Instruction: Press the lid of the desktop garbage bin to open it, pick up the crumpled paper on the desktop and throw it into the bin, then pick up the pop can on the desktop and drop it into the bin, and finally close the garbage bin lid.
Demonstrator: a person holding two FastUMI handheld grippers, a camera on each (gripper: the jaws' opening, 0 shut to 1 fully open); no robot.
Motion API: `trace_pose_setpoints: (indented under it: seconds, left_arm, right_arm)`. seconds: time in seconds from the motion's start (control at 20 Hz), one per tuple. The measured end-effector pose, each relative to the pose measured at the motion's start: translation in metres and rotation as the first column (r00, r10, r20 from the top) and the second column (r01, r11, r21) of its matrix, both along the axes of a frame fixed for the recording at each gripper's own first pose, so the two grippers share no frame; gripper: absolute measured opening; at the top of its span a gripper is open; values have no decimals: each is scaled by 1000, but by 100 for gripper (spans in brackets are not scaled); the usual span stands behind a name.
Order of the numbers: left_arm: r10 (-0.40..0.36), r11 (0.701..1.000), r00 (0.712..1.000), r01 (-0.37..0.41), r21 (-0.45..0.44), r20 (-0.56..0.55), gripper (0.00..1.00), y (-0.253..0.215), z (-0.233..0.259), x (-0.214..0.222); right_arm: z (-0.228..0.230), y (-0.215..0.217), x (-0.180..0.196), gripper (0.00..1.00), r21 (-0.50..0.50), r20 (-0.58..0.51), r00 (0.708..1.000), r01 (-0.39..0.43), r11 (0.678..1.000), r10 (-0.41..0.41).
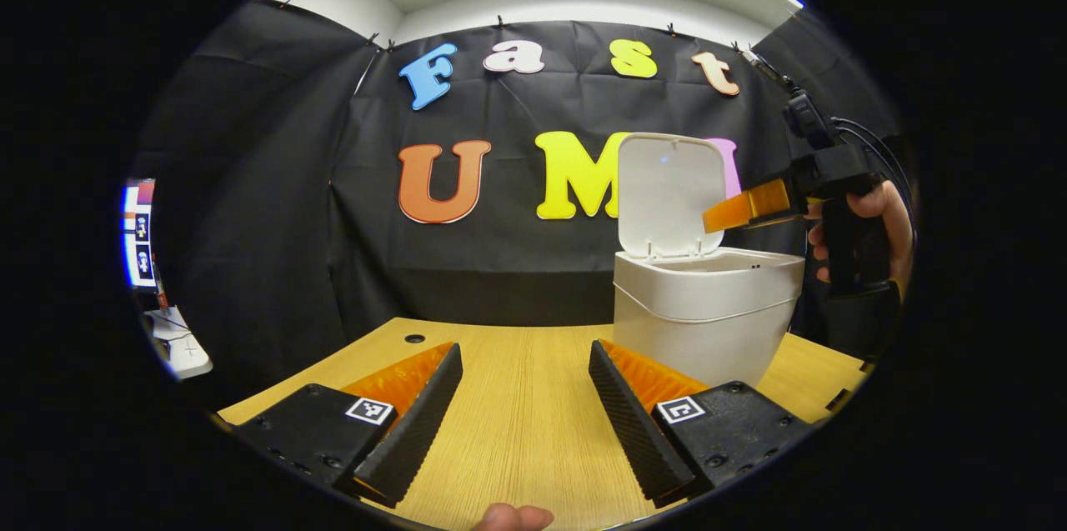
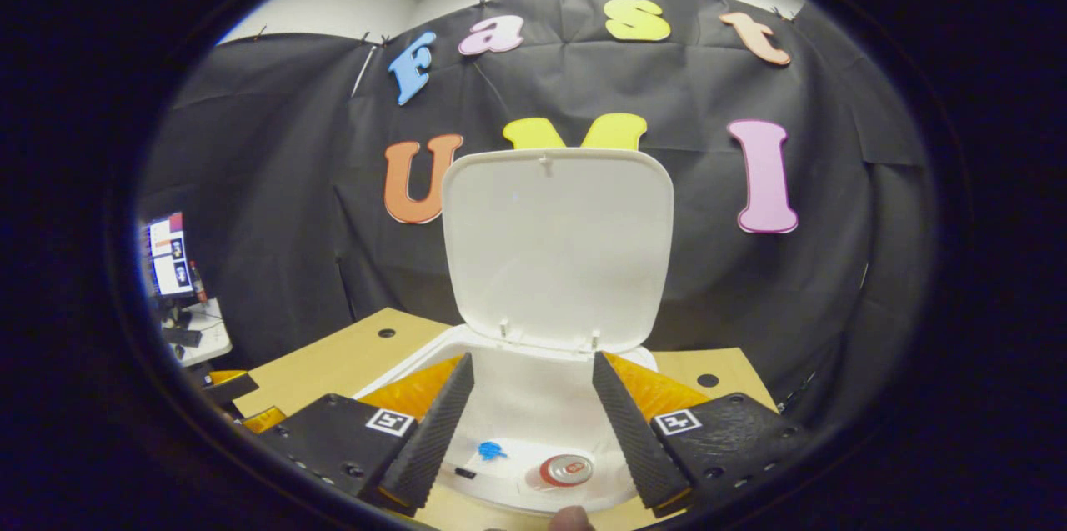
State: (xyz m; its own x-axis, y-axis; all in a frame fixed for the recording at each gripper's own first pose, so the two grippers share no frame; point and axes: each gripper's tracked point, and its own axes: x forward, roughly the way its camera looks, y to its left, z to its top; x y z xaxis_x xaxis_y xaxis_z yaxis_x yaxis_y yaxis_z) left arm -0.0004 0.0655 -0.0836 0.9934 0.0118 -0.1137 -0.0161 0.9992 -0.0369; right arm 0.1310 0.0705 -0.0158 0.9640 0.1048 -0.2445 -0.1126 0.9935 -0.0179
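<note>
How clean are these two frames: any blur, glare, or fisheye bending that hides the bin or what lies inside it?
Left gripper view: sharp; fisheye bows the table edge, and the bin and its raised lid are evenly lit, with a faint glint near the lid's top. Right gripper view: sharp at centre, dimmer toward the rim; the pop can inside the bin reads clearly between the open right gripper fingers.

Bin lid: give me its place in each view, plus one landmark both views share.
Left gripper view: the bin lid stands open and upright, right of centre, above the white bin; the right gripper reaches toward it from the right.
Right gripper view: the lid fills the centre, upright behind the bin's opening, seen beyond the right gripper.
Shared landmark: the wooden desktop under the bin.
</note>
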Motion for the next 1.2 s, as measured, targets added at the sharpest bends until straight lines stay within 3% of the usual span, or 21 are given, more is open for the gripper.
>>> trace_pose_setpoints:
  seconds: [0.3, 0.5, 1.05, 1.2]
  left_arm:
    - [-9, 999, 1000, 9, 40, 4, 99, 1, 2, -4]
    - [-5, 1000, 1000, 5, 7, 7, 98, 2, 4, -6]
    - [-11, 1000, 999, 11, -4, 36, 98, -2, 25, -10]
    - [-19, 1000, 999, 19, 0, 35, 98, -7, 29, -10]
  right_arm:
    - [56, -6, -13, 93, -22, 186, 981, 53, 998, -48]
    - [89, -6, -23, 93, -24, 275, 960, 56, 998, -48]
    - [179, -5, -27, 93, -28, 432, 900, 78, 997, -59]
    - [180, 0, -14, 93, -28, 428, 901, 81, 996, -61]
